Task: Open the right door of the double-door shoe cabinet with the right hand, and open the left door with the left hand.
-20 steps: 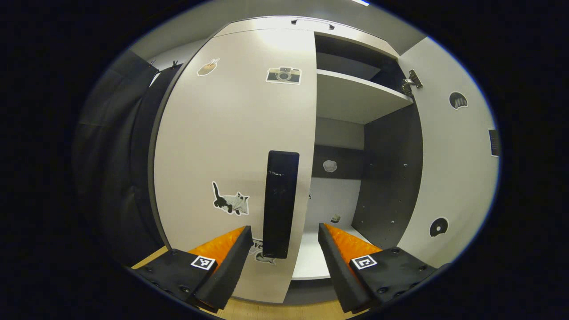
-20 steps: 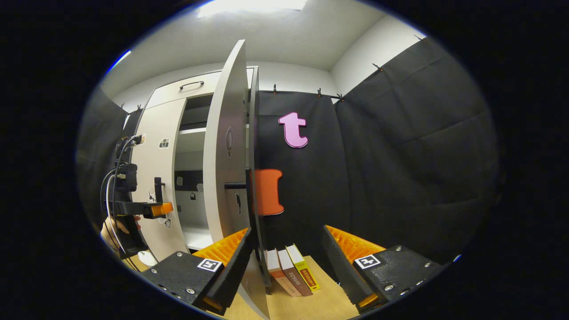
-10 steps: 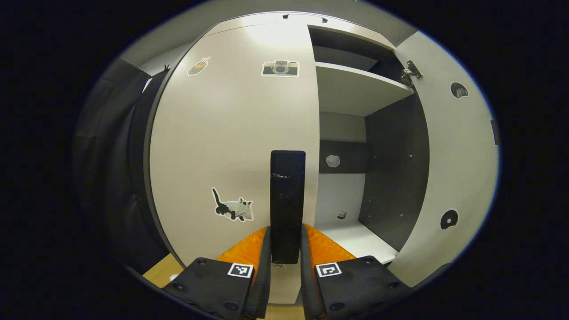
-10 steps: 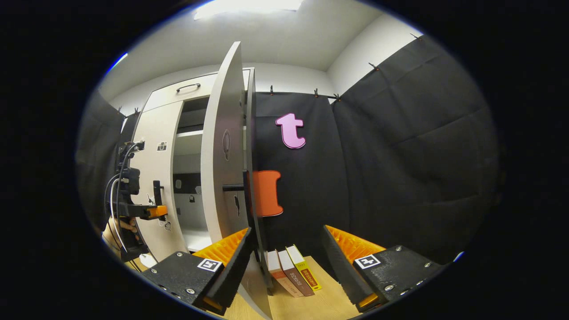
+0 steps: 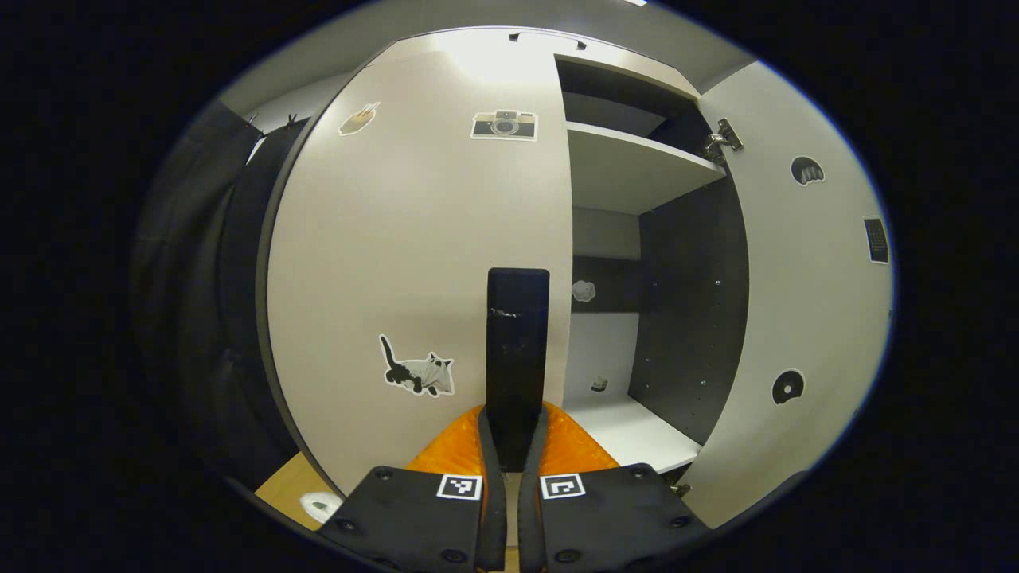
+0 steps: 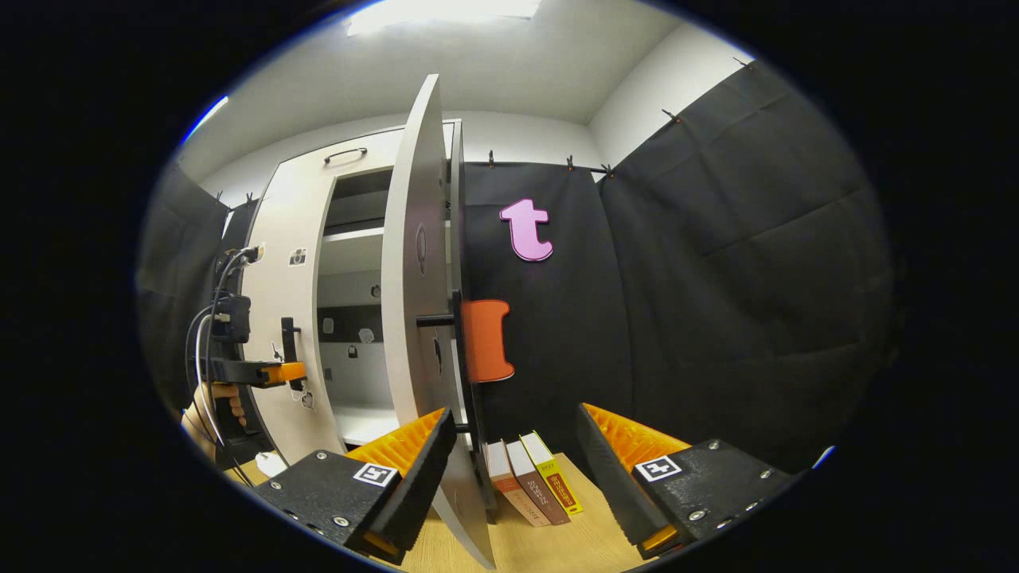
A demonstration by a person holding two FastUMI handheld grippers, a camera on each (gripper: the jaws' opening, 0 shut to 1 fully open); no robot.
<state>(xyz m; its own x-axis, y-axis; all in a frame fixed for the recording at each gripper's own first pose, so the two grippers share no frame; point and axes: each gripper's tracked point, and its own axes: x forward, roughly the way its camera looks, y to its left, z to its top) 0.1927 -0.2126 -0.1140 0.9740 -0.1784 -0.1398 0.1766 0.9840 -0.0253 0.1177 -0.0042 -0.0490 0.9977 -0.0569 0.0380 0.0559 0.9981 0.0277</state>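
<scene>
On the smooth left door (image 5: 414, 263), left tongs (image 5: 509, 446) clamp its flat black handle (image 5: 517, 350); right tongs (image 6: 509, 454) gape.

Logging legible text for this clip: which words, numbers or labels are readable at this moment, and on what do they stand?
No text here reads cleanly.
Spines of the three books: there is print, but it is too small and blurred to read.
The dark tag on the open right door: too small to read.
The camera sticker on the left door: a picture, no legible words.

Three books (image 6: 532, 484) upright on the wooden floor (image 6: 557, 549)
</scene>
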